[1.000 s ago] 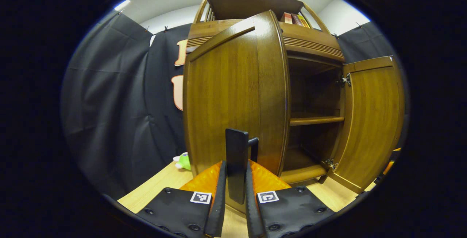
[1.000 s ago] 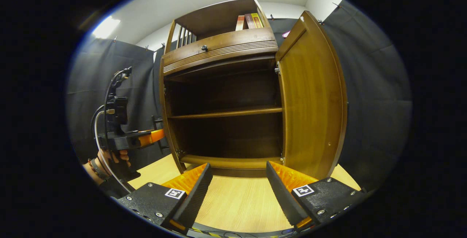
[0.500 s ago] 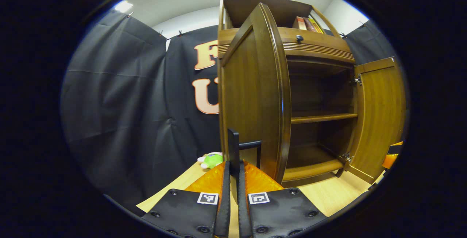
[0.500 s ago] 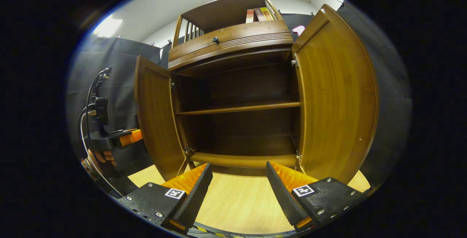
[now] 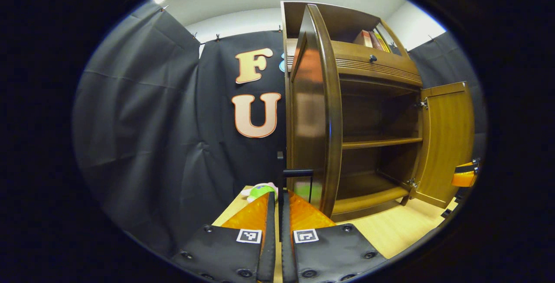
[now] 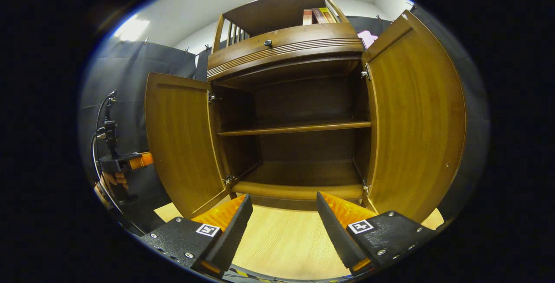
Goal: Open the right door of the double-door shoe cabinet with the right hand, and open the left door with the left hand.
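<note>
In front of the shoe cabinet (image 6: 295, 101), right door (image 6: 412, 118) and left door (image 6: 182, 140) both stand wide; left gripper (image 5: 278, 213) pinches the left door's handle (image 5: 297, 173), right gripper (image 6: 284, 222) gapes empty, so only letting go seems left.

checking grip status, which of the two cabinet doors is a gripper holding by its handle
The left door: the left gripper has its jaws closed on that door's black handle. The right door stands free, right gripper open.
</note>
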